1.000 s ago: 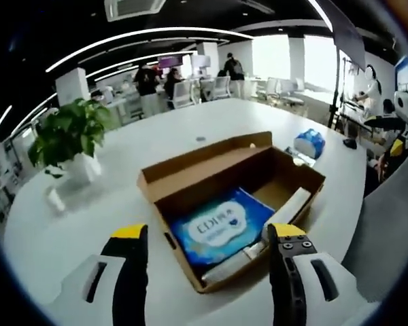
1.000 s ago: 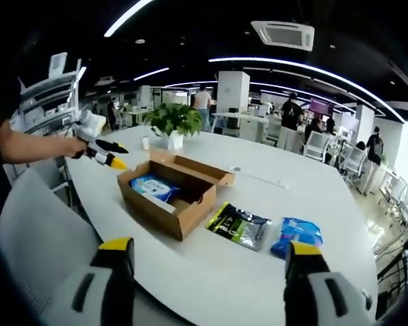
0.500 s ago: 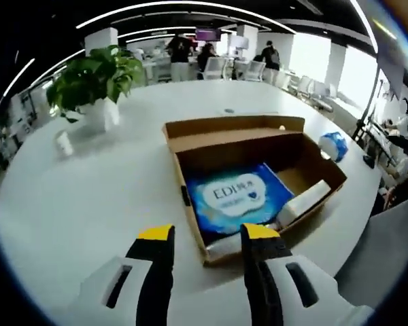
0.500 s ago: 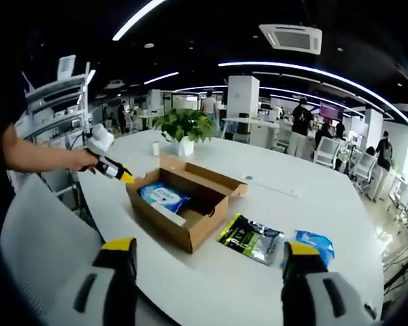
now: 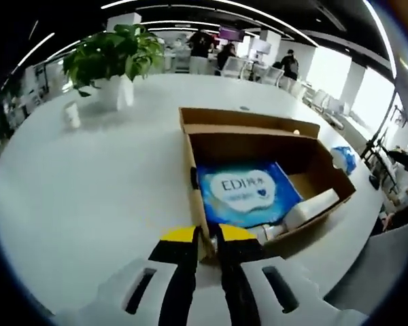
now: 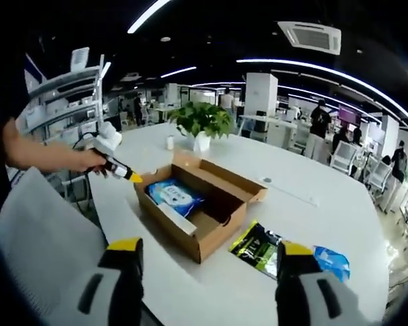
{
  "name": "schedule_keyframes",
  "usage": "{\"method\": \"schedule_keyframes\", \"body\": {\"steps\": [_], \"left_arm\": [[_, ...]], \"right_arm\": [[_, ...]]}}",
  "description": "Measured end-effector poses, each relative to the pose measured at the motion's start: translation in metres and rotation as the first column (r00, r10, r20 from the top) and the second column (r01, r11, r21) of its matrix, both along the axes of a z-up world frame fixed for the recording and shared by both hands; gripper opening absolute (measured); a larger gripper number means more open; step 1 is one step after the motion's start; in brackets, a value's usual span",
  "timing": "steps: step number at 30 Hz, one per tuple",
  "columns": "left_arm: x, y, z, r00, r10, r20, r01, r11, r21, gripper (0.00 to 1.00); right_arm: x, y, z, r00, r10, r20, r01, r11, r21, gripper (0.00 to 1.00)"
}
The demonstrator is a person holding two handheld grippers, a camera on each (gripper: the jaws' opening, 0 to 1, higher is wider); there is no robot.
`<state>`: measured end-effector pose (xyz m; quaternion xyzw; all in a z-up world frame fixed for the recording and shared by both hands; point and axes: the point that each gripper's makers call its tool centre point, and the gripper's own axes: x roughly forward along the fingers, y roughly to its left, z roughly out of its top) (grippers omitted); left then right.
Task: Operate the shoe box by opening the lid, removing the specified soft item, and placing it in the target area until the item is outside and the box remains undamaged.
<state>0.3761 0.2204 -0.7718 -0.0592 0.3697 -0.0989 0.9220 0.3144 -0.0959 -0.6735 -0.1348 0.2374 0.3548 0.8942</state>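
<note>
White bench (image 5: pixel 88 197) runs under both views in a wide office, and nearest me my left hand-held gripper (image 5: pixel 205 236) has its jaws nearly together, pinching the near wall of the open shoe box (image 5: pixel 313 153). My right hand-held gripper (image 6: pixel 202 248) hovers wide apart short of the box. Past that wall the blue soft pack (image 5: pixel 247 193) lies inside beside a white tube (image 5: pixel 306 206); with the lid open, I judge removal is next, calling for the right to reach in while the left steadies the box.
</note>
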Motion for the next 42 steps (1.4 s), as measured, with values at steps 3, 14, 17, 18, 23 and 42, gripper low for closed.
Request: {"method": "schedule_keyframes", "body": {"steps": [3, 14, 17, 18, 23, 42], "left_arm": [[-0.001, 0.002, 0.0, 1.0, 0.019, 0.016, -0.019, 1.0, -0.001, 0.05], [0.0, 0.003, -0.001, 0.998, 0.059, -0.001, -0.059, 0.998, -0.015, 0.03], [0.0, 0.002, -0.001, 0.999, 0.054, -0.004, -0.054, 0.999, -0.003, 0.03], [0.0, 0.002, -0.001, 0.999, 0.053, -0.003, -0.053, 0.999, -0.001, 0.03], [0.0, 0.003, -0.001, 0.999, 0.051, -0.005, -0.051, 0.999, 0.003, 0.03], [0.0, 0.004, -0.002, 0.999, 0.048, -0.017, -0.048, 0.999, 0.022, 0.03]], "right_arm": [[0.001, 0.008, -0.004, 1.0, 0.021, -0.012, -0.021, 1.0, 0.004, 0.79], [0.013, 0.039, -0.016, 0.996, 0.053, -0.066, -0.05, 0.998, 0.046, 0.76], [0.018, 0.045, -0.016, 0.996, 0.057, -0.062, -0.054, 0.997, 0.05, 0.75], [0.02, 0.047, -0.015, 0.996, 0.06, -0.059, -0.057, 0.997, 0.054, 0.74], [0.028, 0.056, -0.018, 0.995, 0.067, -0.076, -0.062, 0.996, 0.069, 0.73], [0.061, 0.089, -0.049, 0.98, 0.054, -0.19, -0.035, 0.994, 0.105, 0.62]]}}
